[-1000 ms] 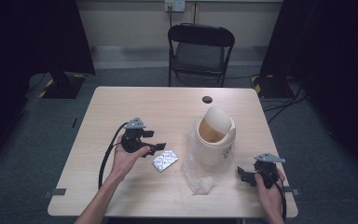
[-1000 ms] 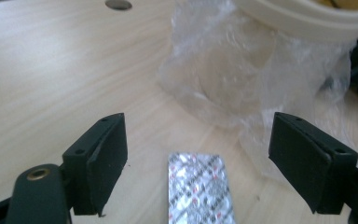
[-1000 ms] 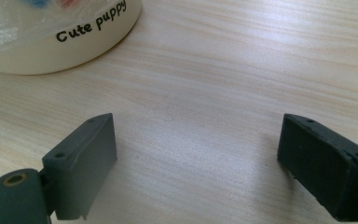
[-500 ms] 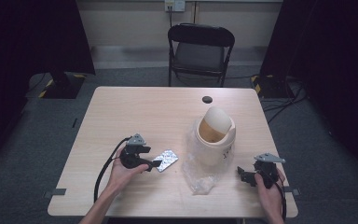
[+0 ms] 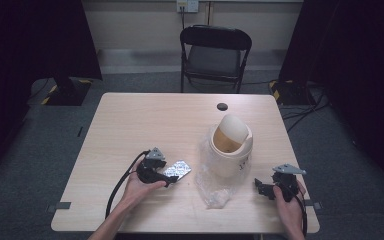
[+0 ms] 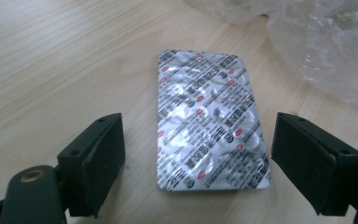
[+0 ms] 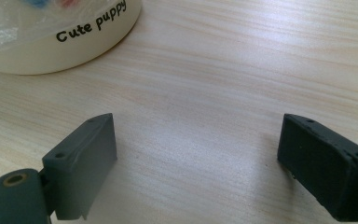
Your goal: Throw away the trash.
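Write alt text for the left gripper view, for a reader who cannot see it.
A silver pill blister pack lies flat on a light wooden table, between the open black jaws of the left hand-held gripper, which do not touch it. Crinkled clear plastic wrap sits at the upper right.

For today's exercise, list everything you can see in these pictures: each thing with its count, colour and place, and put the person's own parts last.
Table: one, light wood, centre of room.
Blister pack: one, silver, flat on table between left gripper's jaws, untouched.
Bin: one, cream, swing lid, right of centre, lettered "Cute puppy".
Plastic bag: one, clear, around and in front of bin.
Cap: one, black, far side of table.
Chair: one, black, behind table.
Left gripper: one, black, jaws just opening.
Right gripper: one, black, open, on table.
Hands: two, near edge.
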A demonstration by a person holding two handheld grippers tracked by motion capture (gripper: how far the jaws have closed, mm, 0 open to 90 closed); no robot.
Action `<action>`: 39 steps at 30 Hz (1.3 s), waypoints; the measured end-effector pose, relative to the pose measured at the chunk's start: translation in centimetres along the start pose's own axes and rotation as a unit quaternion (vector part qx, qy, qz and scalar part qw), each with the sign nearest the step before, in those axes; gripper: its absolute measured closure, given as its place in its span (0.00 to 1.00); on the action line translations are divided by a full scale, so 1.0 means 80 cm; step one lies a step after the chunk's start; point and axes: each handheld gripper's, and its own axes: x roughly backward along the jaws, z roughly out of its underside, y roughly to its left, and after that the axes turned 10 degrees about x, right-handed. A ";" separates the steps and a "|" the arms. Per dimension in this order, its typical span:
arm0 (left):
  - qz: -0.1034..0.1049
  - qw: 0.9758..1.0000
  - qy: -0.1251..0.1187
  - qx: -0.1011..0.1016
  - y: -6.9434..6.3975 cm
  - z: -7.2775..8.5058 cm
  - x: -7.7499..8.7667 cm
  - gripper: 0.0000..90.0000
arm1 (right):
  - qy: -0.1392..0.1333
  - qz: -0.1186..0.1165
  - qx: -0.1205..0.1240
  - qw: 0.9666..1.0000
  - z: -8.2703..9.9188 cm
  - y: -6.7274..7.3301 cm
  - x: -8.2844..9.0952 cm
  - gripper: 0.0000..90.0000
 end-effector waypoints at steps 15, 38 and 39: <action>-0.030 0.998 -0.023 -0.056 -0.018 0.001 -0.015 0.31 | 0.000 0.000 0.000 1.000 0.000 0.000 0.000 0.12; -0.022 0.998 -0.014 -0.055 -0.013 0.005 -0.005 0.38 | 0.000 0.000 0.000 1.000 0.000 0.000 0.000 0.12; -0.020 0.998 -0.016 -0.051 -0.012 0.004 -0.004 0.38 | 0.000 0.000 0.000 1.000 0.000 0.000 0.000 0.12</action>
